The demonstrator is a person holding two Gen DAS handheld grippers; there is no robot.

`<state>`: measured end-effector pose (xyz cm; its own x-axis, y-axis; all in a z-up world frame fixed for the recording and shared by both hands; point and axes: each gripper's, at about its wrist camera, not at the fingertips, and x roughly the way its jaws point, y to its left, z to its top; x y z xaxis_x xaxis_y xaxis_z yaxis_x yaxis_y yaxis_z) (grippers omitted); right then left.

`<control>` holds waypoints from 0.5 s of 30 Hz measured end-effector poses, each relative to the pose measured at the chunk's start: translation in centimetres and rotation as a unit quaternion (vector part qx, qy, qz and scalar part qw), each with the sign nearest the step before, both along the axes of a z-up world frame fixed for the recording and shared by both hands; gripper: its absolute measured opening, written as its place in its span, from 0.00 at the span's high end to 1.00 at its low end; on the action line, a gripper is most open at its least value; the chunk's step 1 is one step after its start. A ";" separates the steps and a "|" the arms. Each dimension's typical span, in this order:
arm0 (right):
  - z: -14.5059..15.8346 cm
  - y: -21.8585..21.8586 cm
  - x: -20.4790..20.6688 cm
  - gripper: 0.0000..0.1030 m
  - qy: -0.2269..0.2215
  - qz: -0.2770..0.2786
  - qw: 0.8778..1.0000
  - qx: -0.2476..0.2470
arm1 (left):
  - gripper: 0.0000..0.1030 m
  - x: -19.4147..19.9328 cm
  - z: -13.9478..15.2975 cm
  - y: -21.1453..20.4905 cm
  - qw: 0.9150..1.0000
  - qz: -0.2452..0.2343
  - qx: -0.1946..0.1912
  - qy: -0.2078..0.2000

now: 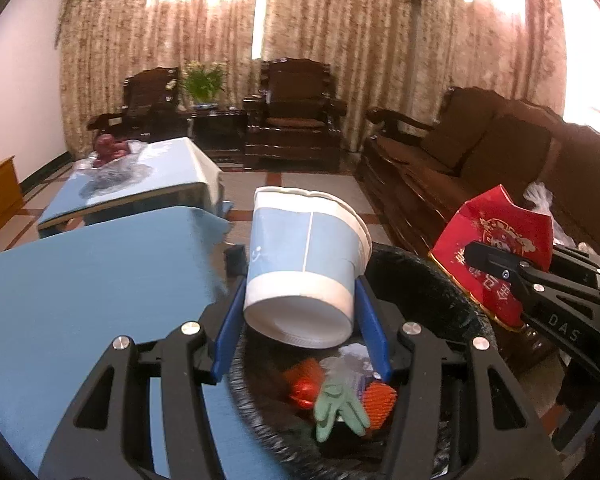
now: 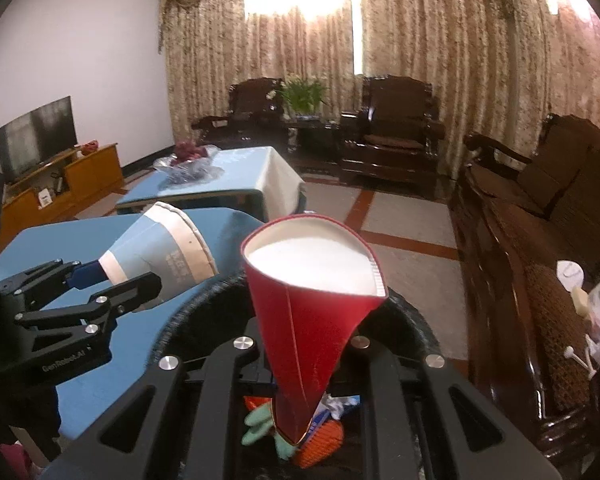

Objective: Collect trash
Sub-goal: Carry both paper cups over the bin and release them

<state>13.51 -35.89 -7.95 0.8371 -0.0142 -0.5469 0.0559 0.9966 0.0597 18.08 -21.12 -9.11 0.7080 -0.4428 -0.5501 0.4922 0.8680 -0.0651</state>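
Blue cup (image 1: 304,264) in left hand-held gripper (image 1: 302,320), mouth forward-up | red cup (image 2: 312,304) pinched flat in right hand-held gripper (image 2: 300,392), mouth up

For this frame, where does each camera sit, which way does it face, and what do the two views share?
Left wrist: rides the left gripper, looking forward and down over the bin; own fingers clamp the blue cup; right gripper at right.
Right wrist: rides the right gripper, same way; it pinches the red cup flat; left gripper at left.
Shared: both cups, bin, blue table, armchairs, curtains.
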 end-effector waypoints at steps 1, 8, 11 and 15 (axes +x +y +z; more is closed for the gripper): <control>-0.3 -0.4 0.1 0.85 0.003 -0.003 1.000 0.000 | 0.50 0.2 -0.2 -0.5 1.000 -0.003 0.001 0.002; -2.5 -2.7 0.9 0.85 0.023 -0.018 1.000 0.010 | 0.50 0.9 -2.7 -3.2 1.000 -0.018 0.008 0.021; -3.1 -3.1 1.3 0.85 0.028 -0.022 0.999 0.013 | 0.50 1.2 -3.4 -3.8 0.999 -0.020 0.010 0.027; -3.5 -3.4 1.5 0.83 0.031 -0.023 0.999 0.010 | 0.47 1.5 -3.5 -4.1 0.999 -0.023 0.006 0.030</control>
